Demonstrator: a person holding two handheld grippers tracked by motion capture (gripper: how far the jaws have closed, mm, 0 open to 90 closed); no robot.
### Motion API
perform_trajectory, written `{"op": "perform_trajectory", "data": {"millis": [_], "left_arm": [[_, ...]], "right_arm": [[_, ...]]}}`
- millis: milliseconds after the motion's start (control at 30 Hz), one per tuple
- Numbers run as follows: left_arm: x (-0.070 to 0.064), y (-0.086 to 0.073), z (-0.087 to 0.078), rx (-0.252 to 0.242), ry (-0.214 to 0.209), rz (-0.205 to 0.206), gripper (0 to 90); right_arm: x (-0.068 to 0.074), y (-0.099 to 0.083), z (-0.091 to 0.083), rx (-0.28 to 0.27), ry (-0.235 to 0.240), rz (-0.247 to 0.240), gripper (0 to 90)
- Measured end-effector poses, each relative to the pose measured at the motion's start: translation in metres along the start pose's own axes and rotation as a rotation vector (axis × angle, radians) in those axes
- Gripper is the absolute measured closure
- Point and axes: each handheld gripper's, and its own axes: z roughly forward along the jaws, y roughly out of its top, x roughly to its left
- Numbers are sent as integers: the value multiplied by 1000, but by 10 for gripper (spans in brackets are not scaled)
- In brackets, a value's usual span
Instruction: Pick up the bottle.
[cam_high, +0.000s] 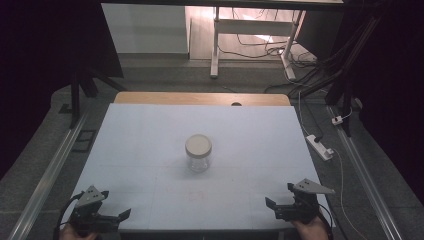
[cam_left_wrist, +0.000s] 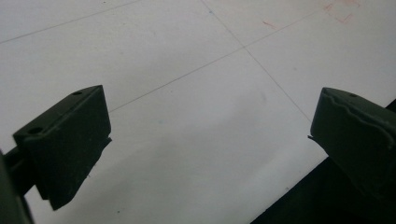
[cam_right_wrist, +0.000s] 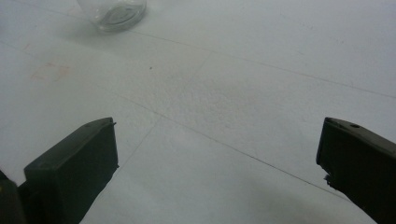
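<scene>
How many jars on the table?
1. A clear glass jar with a beige lid stands upright near the table's middle, apart from both grippers; its base shows in the right gripper view.

Up top in the right gripper view, the glass jar is getting sliced by the frame edge: just its clear base is showing, the lid is out of frame. Down low, the right tongs are running off the bottom and right edges, so their bodies are going unseen. In the left gripper view, the left tongs are being cropped the same way, and the dark area past the bench edge at lower right is reading as plain black. From the high view, the person's hands are slipping under the bottom edge, the jar's contents are too small to tell, and both flanks of the room are sinking into darkness.
</scene>
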Motion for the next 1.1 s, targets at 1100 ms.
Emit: {"op": "perform_trajectory", "data": {"millis": [1100], "left_arm": [[2,5,0,-2,-56,26,0]], "right_arm": [[0,0,2,30,65,-8,0]]}}
